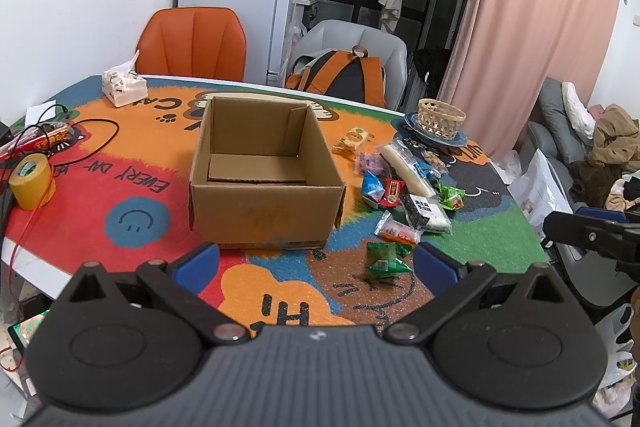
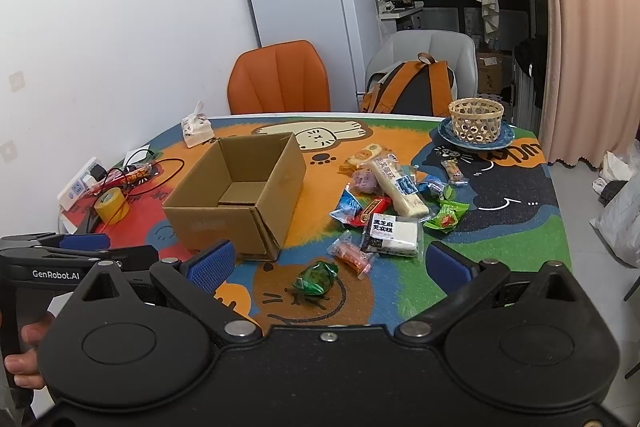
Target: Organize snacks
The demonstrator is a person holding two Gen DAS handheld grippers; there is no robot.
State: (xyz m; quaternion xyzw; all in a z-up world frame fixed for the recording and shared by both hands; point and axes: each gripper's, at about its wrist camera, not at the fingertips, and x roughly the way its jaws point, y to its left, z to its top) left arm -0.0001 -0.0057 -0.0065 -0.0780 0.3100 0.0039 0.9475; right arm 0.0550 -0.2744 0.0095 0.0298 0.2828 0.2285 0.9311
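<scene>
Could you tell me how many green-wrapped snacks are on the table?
2: one green snack lies alone nearest the grippers; the other green packet sits at the pile's right edge. More could be hidden underneath.

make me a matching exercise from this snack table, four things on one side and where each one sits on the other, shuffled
Things:
1. cardboard box
2. woven basket
3. yellow tape roll
4. green wrapped snack

Places:
A. on the blue plate at the far right of the table
B. alone on the mat, nearest the grippers
C. middle of the table, open and empty, left of the snack pile
D. left edge of the table, near the cables

Pairs: 1-C, 2-A, 3-D, 4-B
</scene>
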